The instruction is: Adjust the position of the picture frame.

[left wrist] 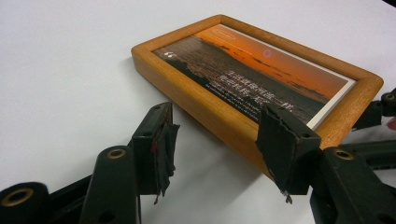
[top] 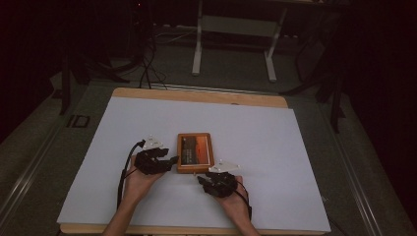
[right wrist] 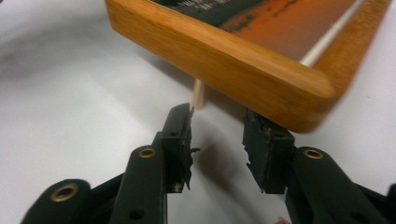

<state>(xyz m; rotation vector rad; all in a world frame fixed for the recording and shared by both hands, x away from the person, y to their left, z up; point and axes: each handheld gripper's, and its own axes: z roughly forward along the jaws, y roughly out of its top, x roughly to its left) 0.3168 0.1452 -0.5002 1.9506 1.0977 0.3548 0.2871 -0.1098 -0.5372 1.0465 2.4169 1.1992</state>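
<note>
The surface point(top: 275, 147) is a wooden top under a white sheet, with a bare wood strip at its 12 o'clock edge. Around it the room is dark: grey carpet, cables at 11 o'clock, and a white metal stand point(top: 233, 44) at 12 o'clock beyond the surface.

The left tool point(top: 169, 161) sits at 9 o'clock of the picture frame point(top: 194, 152). In the left gripper view its jaws stand released around the frame's long side point(left wrist: 219, 116); the right pad point(left wrist: 280, 140) overlaps the wood, and I cannot tell whether it touches.

The picture frame lies flat near the middle of the surface, toward the person. It is honey-coloured wood with rounded corners, holding an orange sunset picture with white writing.

The right tool point(top: 202, 178) is at 5 o'clock of the frame, released, nothing between its pads point(right wrist: 180, 140), just short of the frame's corner point(right wrist: 308, 98) and a thin pale peg point(right wrist: 199, 95) under it.
</note>
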